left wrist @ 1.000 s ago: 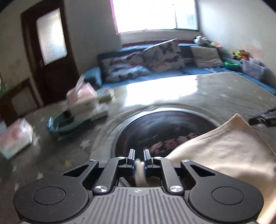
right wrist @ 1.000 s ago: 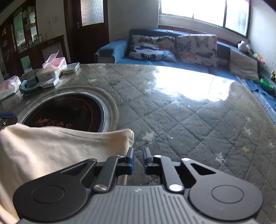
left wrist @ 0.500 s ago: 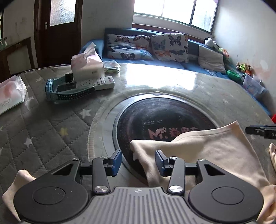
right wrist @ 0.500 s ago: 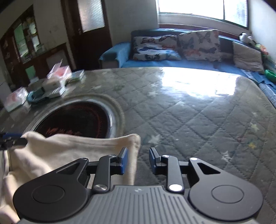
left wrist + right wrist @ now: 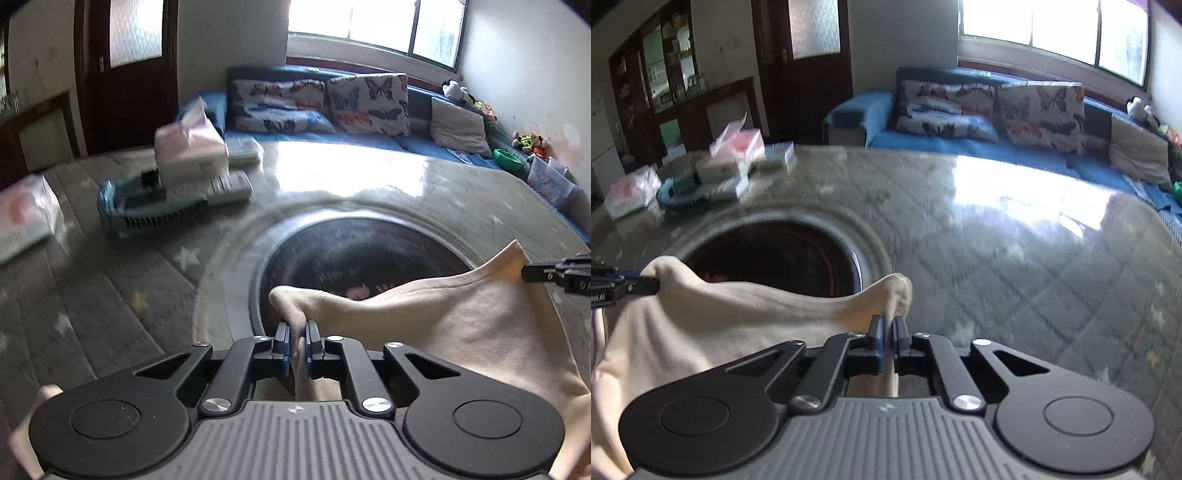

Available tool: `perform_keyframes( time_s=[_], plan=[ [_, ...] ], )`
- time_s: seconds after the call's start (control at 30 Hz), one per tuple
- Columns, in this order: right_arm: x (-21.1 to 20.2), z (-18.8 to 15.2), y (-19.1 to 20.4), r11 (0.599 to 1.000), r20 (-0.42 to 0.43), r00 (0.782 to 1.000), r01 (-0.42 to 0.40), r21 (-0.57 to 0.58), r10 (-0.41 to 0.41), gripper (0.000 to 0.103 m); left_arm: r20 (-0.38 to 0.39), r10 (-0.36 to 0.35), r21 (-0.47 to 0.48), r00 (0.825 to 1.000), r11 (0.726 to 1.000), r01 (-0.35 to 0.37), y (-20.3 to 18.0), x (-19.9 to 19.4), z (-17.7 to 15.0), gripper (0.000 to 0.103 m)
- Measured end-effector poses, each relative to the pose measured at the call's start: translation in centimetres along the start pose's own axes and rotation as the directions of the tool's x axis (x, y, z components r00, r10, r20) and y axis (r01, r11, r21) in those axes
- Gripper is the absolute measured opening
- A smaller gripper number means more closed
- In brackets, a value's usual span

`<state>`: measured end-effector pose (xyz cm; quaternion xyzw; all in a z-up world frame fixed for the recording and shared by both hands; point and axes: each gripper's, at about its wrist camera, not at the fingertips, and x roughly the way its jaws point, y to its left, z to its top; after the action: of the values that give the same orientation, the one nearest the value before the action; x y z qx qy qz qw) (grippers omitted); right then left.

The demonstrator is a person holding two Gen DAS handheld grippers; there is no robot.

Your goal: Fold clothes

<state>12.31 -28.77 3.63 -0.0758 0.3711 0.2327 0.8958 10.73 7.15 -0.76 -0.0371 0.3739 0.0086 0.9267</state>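
Because you have just pinched each set of jaws closed on a corner, left gripper [image 5: 296, 341] and right gripper [image 5: 888, 338] hold the cream garment [image 5: 461, 325] stretched between them above the worktop [image 5: 1015, 251], ready for folding.
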Motion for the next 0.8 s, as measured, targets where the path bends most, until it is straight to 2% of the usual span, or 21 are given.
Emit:
perform_keyframes(
  time_s=[0.27,0.4,0.6,0.8],
  plan=[
    [2.8,2.7,0.5,1.000,0.028,1.000,0.003,0.013,-0.003,0.004,0.029,0.079,0.017,0.996,0.997,-0.079,1.1,1.8,3.3,0.009],
    [3.8,3.1,0.7,1.000,0.011,1.000,-0.005,0.002,0.005,0.008,-0.007,0.107,0.024,0.994,0.994,-0.107,1.6,3.5,3.7,0.009],
    [1.0,2.1,1.8,0.996,0.000,0.997,-0.071,-0.053,0.071,0.011,-0.028,0.096,0.010,0.995,0.995,-0.096,2.0,2.1,2.3,0.013],
    [-3.7,-0.9,4.8,0.972,-0.025,0.985,-0.174,-0.158,0.172,0.016,-0.013,-0.001,0.042,1.000,0.999,0.001,0.7,-2.3,0.3,0.016]
  ],
)
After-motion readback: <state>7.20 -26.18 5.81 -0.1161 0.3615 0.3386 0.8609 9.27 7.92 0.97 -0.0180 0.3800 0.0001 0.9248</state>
